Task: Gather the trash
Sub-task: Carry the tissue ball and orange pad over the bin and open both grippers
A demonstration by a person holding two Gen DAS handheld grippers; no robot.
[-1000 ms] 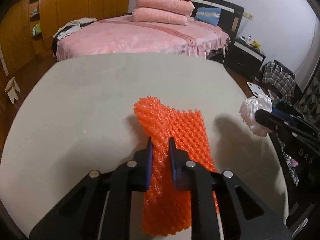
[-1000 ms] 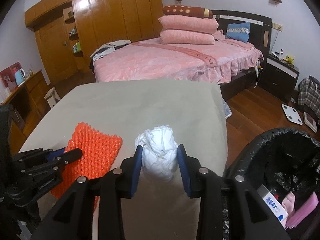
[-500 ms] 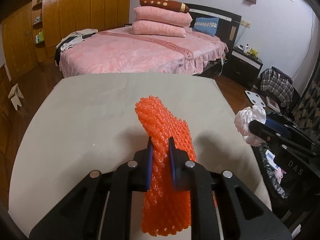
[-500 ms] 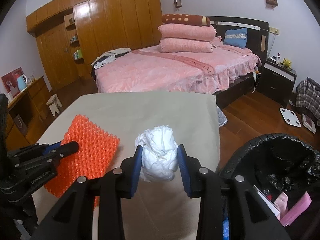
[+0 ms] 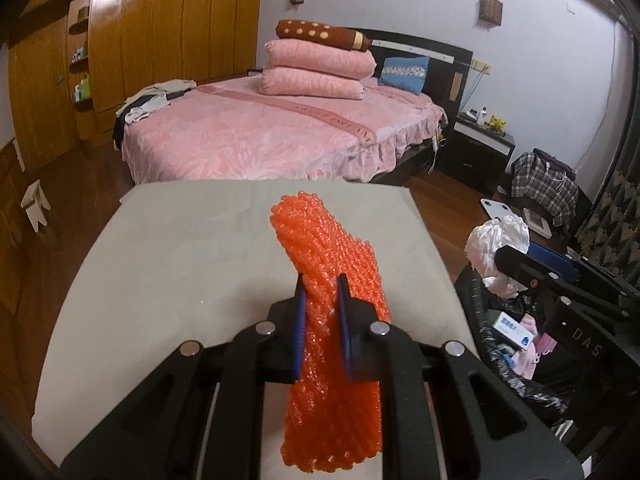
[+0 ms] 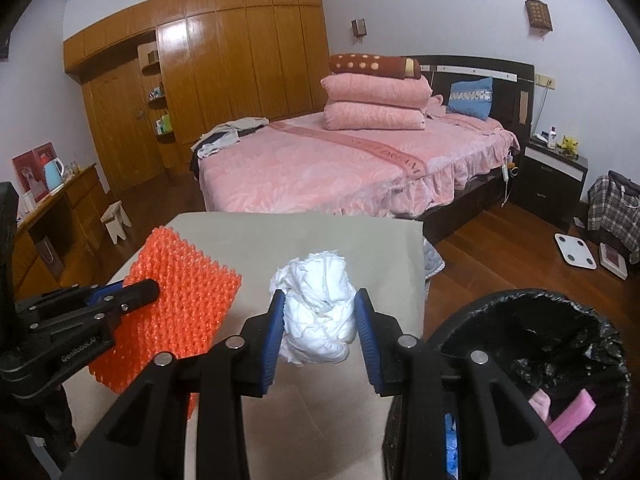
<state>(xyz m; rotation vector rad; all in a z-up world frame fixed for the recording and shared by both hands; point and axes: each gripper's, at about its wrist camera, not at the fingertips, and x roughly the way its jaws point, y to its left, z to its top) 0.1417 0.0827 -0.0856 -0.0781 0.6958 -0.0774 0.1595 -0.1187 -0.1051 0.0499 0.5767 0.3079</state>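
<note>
An orange foam net (image 5: 332, 288) hangs folded in my left gripper (image 5: 321, 286), whose blue pads are shut on it above the grey table (image 5: 180, 248). In the right wrist view the same orange net (image 6: 180, 300) shows as a flat sheet held by the left gripper (image 6: 152, 288). My right gripper (image 6: 320, 304) is shut on a crumpled white tissue wad (image 6: 320, 312), lifted off the table. From the left wrist view that white wad (image 5: 496, 248) sits at the right, over a black-lined trash bin (image 5: 516, 344).
The trash bin (image 6: 560, 308) stands beside the table's right edge and holds a small box, pink scraps and other litter. Behind the table are a pink bed (image 6: 340, 164), a wooden wardrobe (image 6: 224, 72), a small stool (image 6: 116, 220) and a white scale (image 6: 574, 250) on the floor.
Both grippers have risen with their loads; the table looks smaller and lower. The orange net has lifted off the surface and now hangs folded. The bin has come further into view.
</note>
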